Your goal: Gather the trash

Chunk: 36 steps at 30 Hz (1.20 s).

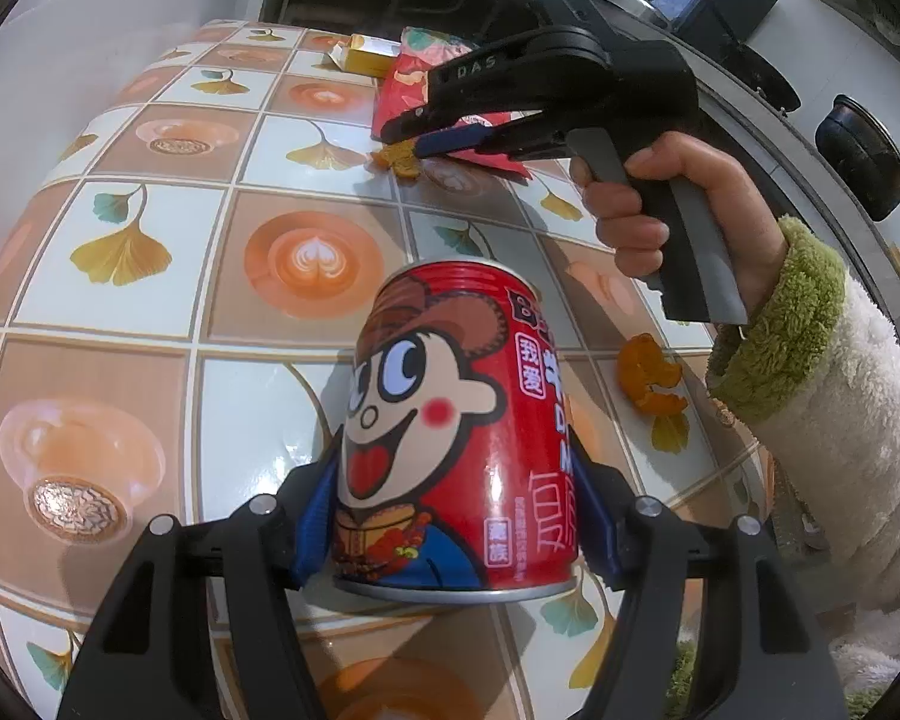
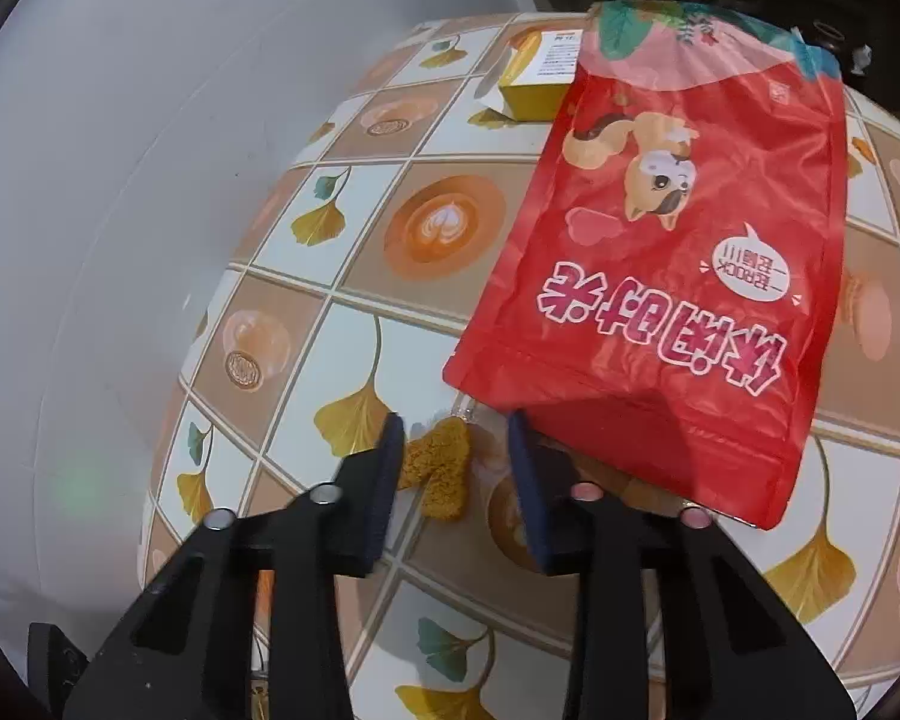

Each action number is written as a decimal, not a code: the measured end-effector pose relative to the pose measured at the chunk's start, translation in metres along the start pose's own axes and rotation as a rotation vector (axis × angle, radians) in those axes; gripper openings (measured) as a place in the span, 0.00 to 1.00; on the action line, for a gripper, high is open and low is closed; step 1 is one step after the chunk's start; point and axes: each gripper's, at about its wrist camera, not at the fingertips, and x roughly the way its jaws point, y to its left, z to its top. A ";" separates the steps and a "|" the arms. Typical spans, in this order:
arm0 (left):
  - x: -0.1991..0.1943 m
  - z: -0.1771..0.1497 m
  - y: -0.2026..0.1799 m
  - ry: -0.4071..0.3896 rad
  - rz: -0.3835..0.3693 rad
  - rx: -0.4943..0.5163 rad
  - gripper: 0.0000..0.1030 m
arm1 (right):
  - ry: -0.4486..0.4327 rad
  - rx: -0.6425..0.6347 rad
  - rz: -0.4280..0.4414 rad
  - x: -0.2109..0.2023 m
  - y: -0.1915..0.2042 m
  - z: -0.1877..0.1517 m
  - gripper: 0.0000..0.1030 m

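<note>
A red drink can (image 1: 450, 408) with a cartoon face stands between the blue pads of my left gripper (image 1: 456, 468), which is shut on its sides. My right gripper (image 2: 455, 450), seen farther off in the left wrist view as right gripper (image 1: 405, 141), points down at a piece of orange peel (image 2: 441, 471) on the table. The peel lies between its fingers; the left pad (image 2: 384, 480) is at the peel's edge and a gap shows on the right, so it is open. A red snack bag (image 2: 660, 276) lies flat just right of it, snack bag (image 1: 405, 81).
The table (image 1: 150, 270) has a tile-pattern cover with leaves and coffee cups. Another orange peel (image 1: 651, 381) lies right of the can. A yellow box (image 2: 537, 84) sits at the far edge. A hand (image 1: 660, 216) in a fluffy sleeve holds the right gripper. Dark pots (image 1: 864, 150) stand beyond.
</note>
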 end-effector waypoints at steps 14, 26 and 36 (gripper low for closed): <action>0.000 0.000 0.001 -0.003 -0.006 0.001 0.62 | -0.097 -0.030 0.044 -0.059 0.006 -0.029 0.00; 0.002 0.003 0.001 -0.001 0.001 0.006 0.62 | -0.123 0.028 0.079 -0.156 -0.023 -0.143 0.01; 0.005 0.005 -0.003 0.003 0.019 0.007 0.62 | -0.046 0.016 -0.001 -0.127 -0.026 -0.180 0.04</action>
